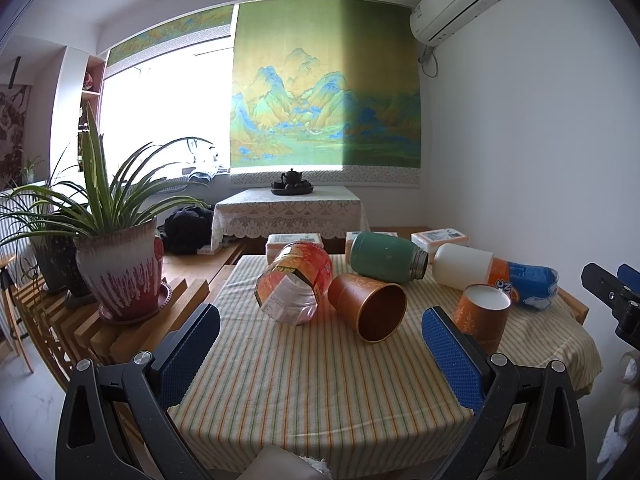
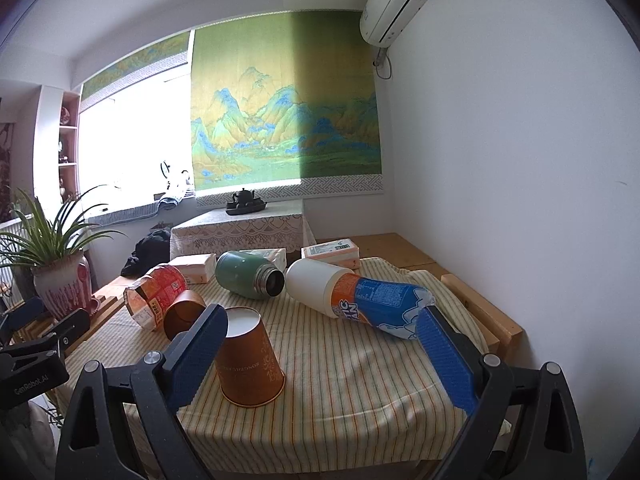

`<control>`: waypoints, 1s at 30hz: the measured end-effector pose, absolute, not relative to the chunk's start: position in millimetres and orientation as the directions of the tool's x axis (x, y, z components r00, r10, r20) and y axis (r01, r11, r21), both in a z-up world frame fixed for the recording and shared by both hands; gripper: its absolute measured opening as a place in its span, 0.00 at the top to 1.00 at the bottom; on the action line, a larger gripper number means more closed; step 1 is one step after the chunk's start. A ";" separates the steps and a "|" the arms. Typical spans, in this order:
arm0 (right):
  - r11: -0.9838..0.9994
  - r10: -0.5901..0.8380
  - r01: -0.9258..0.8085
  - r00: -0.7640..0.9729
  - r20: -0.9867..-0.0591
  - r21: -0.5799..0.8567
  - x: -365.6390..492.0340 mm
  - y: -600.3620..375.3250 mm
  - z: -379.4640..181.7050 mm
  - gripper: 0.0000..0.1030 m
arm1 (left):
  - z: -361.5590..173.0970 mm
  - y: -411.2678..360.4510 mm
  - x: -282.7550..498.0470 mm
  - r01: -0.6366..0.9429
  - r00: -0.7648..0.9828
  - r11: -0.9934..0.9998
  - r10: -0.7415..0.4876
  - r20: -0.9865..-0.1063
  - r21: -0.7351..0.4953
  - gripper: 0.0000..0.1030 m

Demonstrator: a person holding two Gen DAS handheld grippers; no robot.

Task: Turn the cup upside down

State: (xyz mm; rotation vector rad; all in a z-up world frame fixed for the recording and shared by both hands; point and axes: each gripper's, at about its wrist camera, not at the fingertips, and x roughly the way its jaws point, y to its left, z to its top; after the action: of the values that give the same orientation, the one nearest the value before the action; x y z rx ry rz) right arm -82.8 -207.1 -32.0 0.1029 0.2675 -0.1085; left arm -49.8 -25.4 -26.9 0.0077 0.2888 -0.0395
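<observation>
From your left tool's camera, your left gripper [image 1: 320, 344] is hanging over the near part of the striped tablecloth [image 1: 304, 380] with its two blue pads spread wide apart, holding nothing. Just ahead of the right pad, the orange paper cup [image 1: 482, 316] is standing upside down, its white bottom facing up. Straight ahead, between the pads, a brown cup [image 1: 370, 306] is lying on its side with its open mouth facing you. Ahead and a bit to the left, a red jar [image 1: 294, 282] is lying tipped over, touching the brown cup. Farther ahead, a green flask [image 1: 386, 256] is lying on its side, and to its right a white and blue bottle [image 1: 496, 276] is lying down too. A potted plant [image 1: 116, 264] is sitting off to the left.

From your right tool's camera, your right gripper [image 2: 322, 354] is also spread wide and holding nothing. The orange paper cup [image 2: 250, 360] is sitting upside down right beside the left pad; you cannot tell if the pad is touching it. The white and blue bottle [image 2: 360, 300] is lying ahead, its blue end near the right pad. The green flask [image 2: 250, 274] is lying farther ahead. The brown cup [image 2: 182, 316] and the red jar [image 2: 154, 294] are lying ahead to the left.
</observation>
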 end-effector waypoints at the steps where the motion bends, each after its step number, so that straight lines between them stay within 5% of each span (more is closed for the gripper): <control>1: 0.989 -0.095 0.122 0.959 -0.268 0.085 -82.6 -206.9 -32.2 0.09 | -27.1 -25.3 -49.7 0.039 0.958 0.999 -0.037 -0.286 0.002 0.01; 30: 0.990 -0.094 0.119 0.959 -0.266 0.080 -81.6 -206.5 -31.7 0.09 | -28.9 -23.0 -44.5 0.048 0.951 0.999 -0.050 -0.306 -0.014 0.01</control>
State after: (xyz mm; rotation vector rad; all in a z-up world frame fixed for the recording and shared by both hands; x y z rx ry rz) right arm -81.6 -206.5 -31.7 0.0953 0.2654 -0.1081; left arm -44.5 -23.0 -28.9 -0.0063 0.3108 -0.0503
